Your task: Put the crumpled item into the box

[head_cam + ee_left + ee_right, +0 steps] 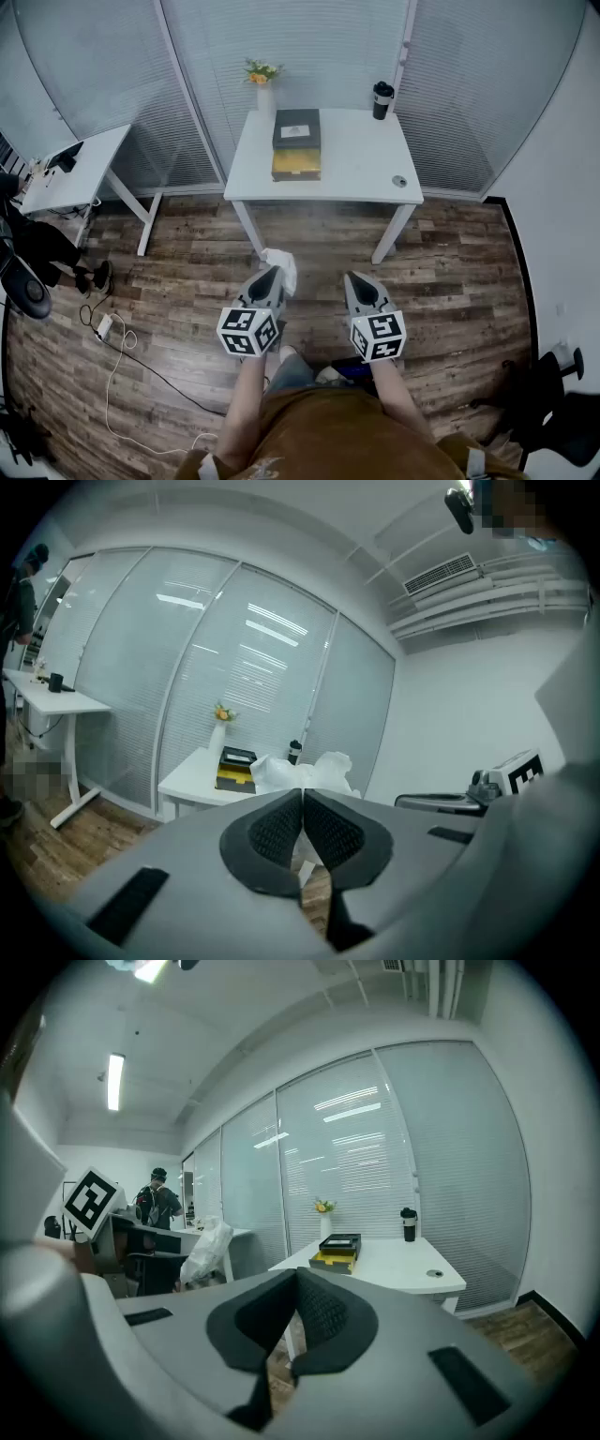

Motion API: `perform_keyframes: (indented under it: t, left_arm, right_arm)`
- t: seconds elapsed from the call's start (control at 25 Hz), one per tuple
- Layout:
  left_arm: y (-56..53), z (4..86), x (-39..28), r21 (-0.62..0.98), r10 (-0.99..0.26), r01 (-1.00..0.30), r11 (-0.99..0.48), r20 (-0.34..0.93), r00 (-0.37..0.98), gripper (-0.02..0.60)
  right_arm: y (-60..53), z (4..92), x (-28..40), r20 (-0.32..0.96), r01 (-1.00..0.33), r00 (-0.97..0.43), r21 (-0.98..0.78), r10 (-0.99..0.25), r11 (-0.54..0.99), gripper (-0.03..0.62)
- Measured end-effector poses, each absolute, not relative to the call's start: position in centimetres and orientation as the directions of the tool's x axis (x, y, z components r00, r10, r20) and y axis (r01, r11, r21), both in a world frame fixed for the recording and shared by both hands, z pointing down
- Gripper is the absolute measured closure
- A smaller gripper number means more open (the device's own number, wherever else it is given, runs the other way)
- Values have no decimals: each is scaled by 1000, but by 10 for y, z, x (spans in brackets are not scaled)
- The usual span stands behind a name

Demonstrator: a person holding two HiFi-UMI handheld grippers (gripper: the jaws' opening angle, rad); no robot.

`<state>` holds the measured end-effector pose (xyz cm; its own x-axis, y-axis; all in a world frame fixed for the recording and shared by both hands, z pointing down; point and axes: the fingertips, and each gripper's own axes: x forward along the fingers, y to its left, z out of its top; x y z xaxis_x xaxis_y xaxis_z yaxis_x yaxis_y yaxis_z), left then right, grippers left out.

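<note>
Left tool point(271, 274) was closed on the crumpled item point(282, 266), pinching it at the lower edge, with most of the wad standing free above and ahead of the jaw tips in the left gripper view. Right tool point(362, 283) was closed with nothing between its jaws. Both tools were held over the wood floor point(187, 281), well apart from the white desk point(361, 159). The item was therefore in the air in front of the person, not yet near the box point(296, 142). The item looked white, irregular and sharply creased, with folded lobes; whether it was thin paper or plastic film could not be told. Judgement: very light, soft, compressible and not fragile, so a pinch on any bunched fold should hold. A thin single edge could slip or tear out, so taking hold where layers are doubled looks safer. The box lay on the desk, with a black upper part set over a yellow lower part. A vase of flowers point(263, 86) and a black tumbler point(382, 99) stood near the desk's back edge, apart from the box.
</note>
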<state>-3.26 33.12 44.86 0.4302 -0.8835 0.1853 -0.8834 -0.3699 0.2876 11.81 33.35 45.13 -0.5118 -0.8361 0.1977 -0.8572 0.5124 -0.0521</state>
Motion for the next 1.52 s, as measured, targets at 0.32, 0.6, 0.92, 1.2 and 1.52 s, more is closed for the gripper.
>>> perform_keyframes:
  t: [0.32,0.6,0.92,1.2,1.52]
  left_arm:
    - [336,447,-42,271,-895,-897,-349,187,405,551]
    - [335,447,-39,259,-894,-901,-349,195,403,551]
    - [324,451,-43,268,-897,-905,-331,208,390,551]
    - [290,457,-44,273,-900,-905,-326,203,386,551]
    - [180,480,-52,293,-890,-900,-323,228,394,551]
  right_arm:
    - [339,446,115,190,-854,-517,-50,-834,518,582]
    - [336,447,119,202,-854,-517,-57,-832,517,582]
    - [325,454,125,226,-864,-500,-68,-836,499,582]
    - [289,456,131,209,-874,-484,-71,-849,481,582]
    - [186,477,118,231,-869,-492,-70,-839,490,582]
